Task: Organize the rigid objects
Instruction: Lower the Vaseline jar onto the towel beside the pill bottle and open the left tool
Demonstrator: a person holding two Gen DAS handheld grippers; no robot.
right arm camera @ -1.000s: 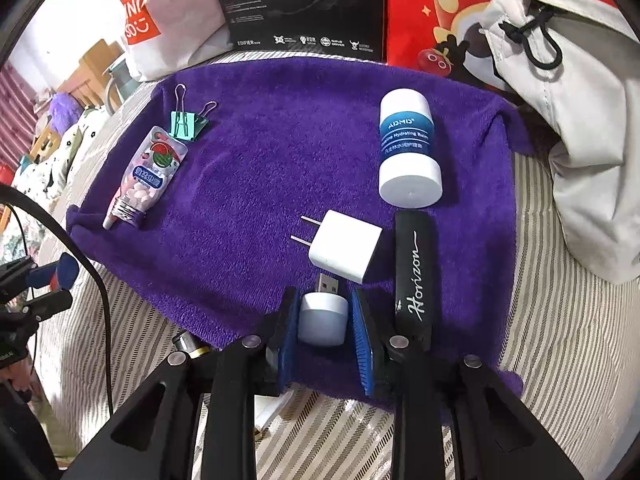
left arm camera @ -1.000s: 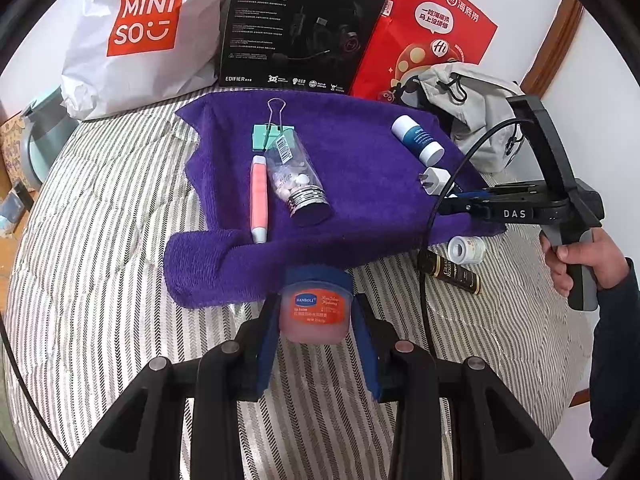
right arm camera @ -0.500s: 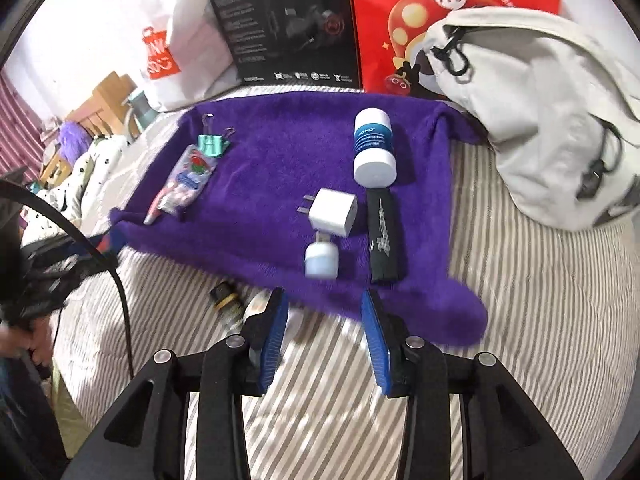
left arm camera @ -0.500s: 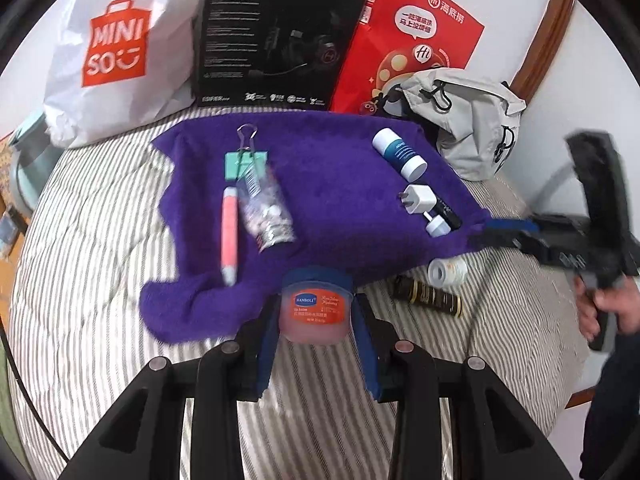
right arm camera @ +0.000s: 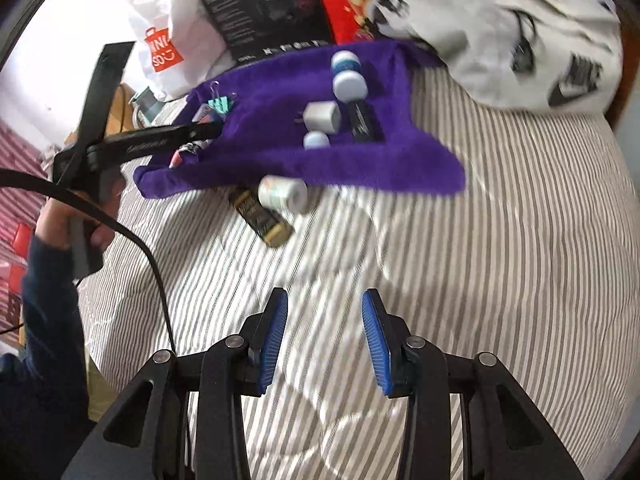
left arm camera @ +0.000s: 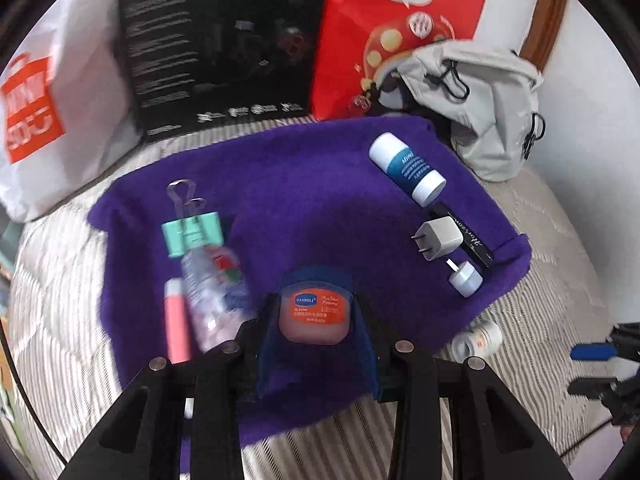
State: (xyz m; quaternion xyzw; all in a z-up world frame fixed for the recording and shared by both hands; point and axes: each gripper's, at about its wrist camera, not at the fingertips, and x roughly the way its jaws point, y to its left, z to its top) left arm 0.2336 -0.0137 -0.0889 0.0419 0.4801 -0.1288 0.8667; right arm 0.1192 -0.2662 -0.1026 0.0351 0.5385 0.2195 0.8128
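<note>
From the left wrist view, the left gripper (left arm camera: 314, 318) is clamped on a small squat plastic jar of pink balm with an orange label and blue lid (left arm camera: 313, 314), its blue pads pressing the jar's two sides. The jar hangs over the near middle of the purple fleece towel (left arm camera: 304, 184), probably because that stretch of cloth is bare and the sorted items are being gathered there. The lid points away from the camera and the label faces it, so the jar's short axis runs roughly along the fingers. To its left lie a pink tube (left arm camera: 176, 324), a clear pill bottle (left arm camera: 212, 292) and a mint-green binder clip (left arm camera: 192, 234), lengthwise toward the far edge. On the right sit a blue-and-white round bottle (left arm camera: 408, 168), a white wall plug (left arm camera: 438, 238), a black stick with script lettering (left arm camera: 466, 236) and a small white capped stick (left arm camera: 464, 278), close together in a group.

From the right wrist view, the right gripper (right arm camera: 324, 338) hovers over the striped bedsheet (right arm camera: 500, 240) with jaws apart and nothing between them. Ahead, off the towel's near edge, lie a small white jar on its side (right arm camera: 284, 194) and a dark tube with gold print (right arm camera: 260, 216), touching or nearly so; these look like what is left to move. The tube's long axis runs diagonally toward the gripper.
</note>
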